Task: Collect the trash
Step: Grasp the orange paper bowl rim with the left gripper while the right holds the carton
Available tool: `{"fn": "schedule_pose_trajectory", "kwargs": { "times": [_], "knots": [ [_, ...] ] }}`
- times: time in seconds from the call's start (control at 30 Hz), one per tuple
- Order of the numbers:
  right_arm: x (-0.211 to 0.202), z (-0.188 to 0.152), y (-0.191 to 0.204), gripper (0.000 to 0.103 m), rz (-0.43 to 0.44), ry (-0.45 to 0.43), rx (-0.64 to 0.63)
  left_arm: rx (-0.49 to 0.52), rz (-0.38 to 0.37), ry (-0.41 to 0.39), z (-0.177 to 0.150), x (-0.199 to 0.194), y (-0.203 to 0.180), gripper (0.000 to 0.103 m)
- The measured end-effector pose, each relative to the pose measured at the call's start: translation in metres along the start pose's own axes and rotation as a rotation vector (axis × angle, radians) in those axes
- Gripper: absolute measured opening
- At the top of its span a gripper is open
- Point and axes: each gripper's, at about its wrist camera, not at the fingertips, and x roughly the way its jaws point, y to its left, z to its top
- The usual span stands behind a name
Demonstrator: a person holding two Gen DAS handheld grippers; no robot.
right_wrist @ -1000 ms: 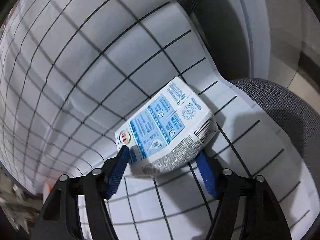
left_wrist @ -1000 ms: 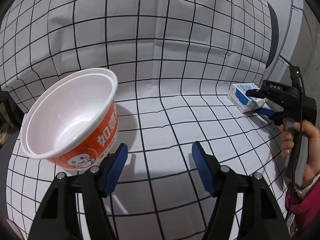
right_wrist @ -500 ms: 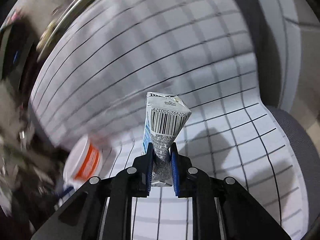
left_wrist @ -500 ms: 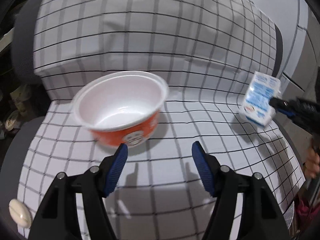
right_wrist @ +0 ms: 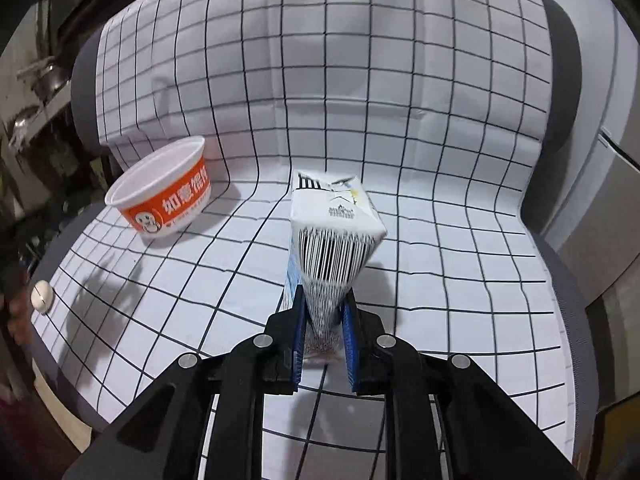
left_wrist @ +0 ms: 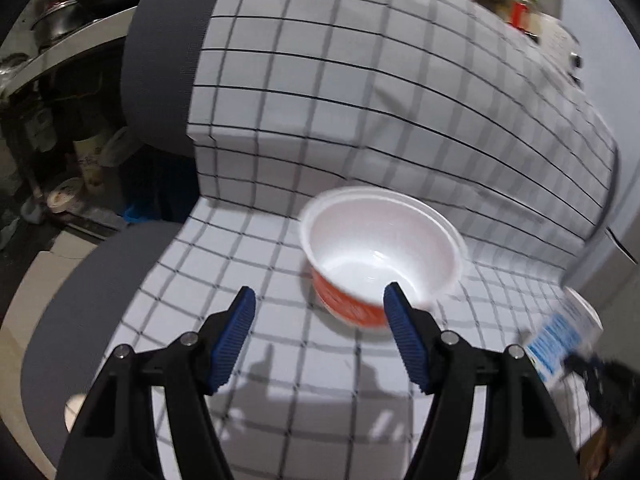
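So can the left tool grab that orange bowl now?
Probably yes. The left tool is open, and the orange noodle bowl sits just ahead of it on the checkered cloth, slightly toward its right finger, with nothing between them.

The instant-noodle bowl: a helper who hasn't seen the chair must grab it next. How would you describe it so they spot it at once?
Find the grey chair draped in a checked cloth. On the seat, towards its left side near the backrest, stands the bowl, upright and empty. It alone is round and orange with a white rim; the milk carton is boxy, blue-and-white, held in the right gripper.
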Motion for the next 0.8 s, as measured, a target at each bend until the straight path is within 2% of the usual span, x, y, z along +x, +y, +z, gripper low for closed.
{"fn": "schedule_pose_trajectory", "kwargs": {
  "times": [0.3, 0.4, 0.43, 0.47, 0.57, 0.67, 0.7, 0.8],
  "knots": [
    [0.0, -0.006, 0.001, 0.018, 0.013, -0.014, 0.005, -0.103, 0.029, 0.1, 0.021, 0.059, 0.011, 0.062],
    [-0.007, -0.004, -0.002, 0.018, 0.007, -0.038, 0.015, -0.108, 0.002, 0.118, 0.02, 0.064, 0.014, 0.037],
    [-0.012, -0.003, -0.003, 0.018, 0.005, -0.052, 0.02, -0.093, -0.012, 0.121, 0.019, 0.064, 0.011, 0.022],
    [-0.015, -0.002, -0.004, 0.018, 0.005, -0.062, 0.025, -0.073, -0.025, 0.122, 0.017, 0.062, 0.008, 0.016],
    [-0.034, 0.001, -0.009, 0.018, 0.004, -0.11, 0.043, -0.006, -0.061, 0.074, 0.011, 0.043, -0.007, 0.006],
    [-0.054, 0.003, -0.013, 0.018, 0.006, -0.152, 0.058, 0.039, -0.132, 0.025, 0.003, 0.018, -0.023, 0.003],
    [-0.062, 0.002, -0.016, 0.018, 0.004, -0.167, 0.065, 0.07, -0.132, 0.011, -0.003, 0.006, -0.032, 0.003],
    [-0.082, -0.002, -0.022, 0.018, 0.001, -0.195, 0.081, 0.123, -0.173, 0.011, -0.019, -0.02, -0.055, 0.003]
  ]
}}
